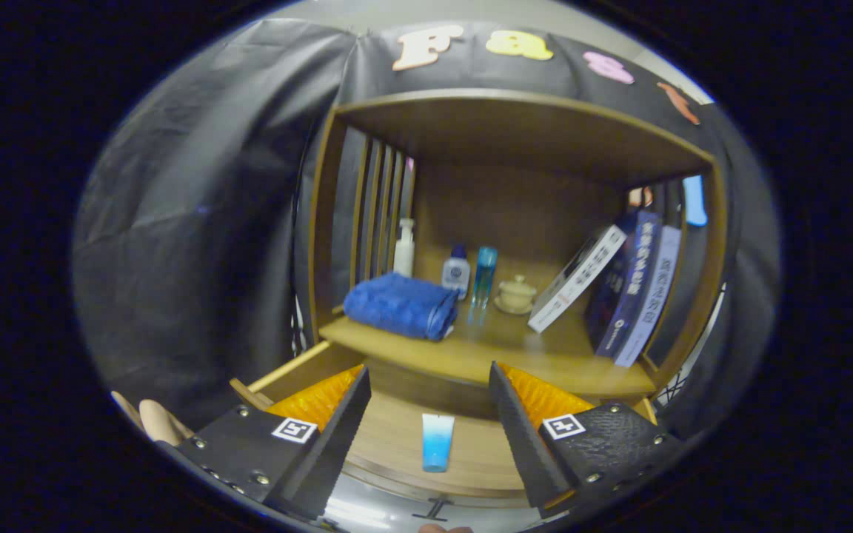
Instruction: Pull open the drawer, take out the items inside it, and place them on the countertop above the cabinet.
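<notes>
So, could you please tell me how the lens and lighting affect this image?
Gripper view: fisheye bends the cabinet edges into curves; light glares off the drawer front; the blue tube between the open hand-held gripper fingers is sharp; the shelf's upper recess is dim.

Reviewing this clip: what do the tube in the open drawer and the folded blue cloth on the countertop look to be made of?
Tube: probably soft plastic, smooth, blue fading to white, flat crimped end. It lies between the open hand-held gripper fingers. Folded blue cloth: likely terry towel, matte, nubby surface. Drawer floor: wood-look, light sheen.
</notes>
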`<action>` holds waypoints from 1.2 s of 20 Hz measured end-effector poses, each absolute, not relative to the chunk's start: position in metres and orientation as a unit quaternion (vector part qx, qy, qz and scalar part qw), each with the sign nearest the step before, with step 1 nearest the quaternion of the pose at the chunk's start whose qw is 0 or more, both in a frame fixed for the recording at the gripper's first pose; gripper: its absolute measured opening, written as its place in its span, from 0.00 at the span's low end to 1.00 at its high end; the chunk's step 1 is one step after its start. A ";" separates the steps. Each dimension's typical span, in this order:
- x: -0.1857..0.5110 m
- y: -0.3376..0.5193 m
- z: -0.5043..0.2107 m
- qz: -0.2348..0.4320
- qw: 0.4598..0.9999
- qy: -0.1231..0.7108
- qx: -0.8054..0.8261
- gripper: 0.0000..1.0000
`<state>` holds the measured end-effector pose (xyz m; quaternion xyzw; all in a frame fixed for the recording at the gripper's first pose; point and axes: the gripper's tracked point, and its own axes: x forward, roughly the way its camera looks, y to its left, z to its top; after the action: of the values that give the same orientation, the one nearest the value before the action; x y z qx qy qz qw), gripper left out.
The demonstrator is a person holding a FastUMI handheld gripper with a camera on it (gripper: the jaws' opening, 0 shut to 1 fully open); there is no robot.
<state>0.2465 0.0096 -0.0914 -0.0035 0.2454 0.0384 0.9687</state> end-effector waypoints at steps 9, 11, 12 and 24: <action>0.255 0.003 -0.214 0.104 0.869 0.478 -0.071 0.96; 0.257 0.005 -0.223 0.113 0.858 0.497 -0.061 0.96; 0.257 0.003 -0.222 0.117 0.851 0.508 -0.065 0.94; 0.238 0.004 -0.271 0.112 0.766 0.629 -0.073 0.94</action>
<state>0.2376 0.0039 -0.2706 -0.0732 0.6289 0.1124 0.7659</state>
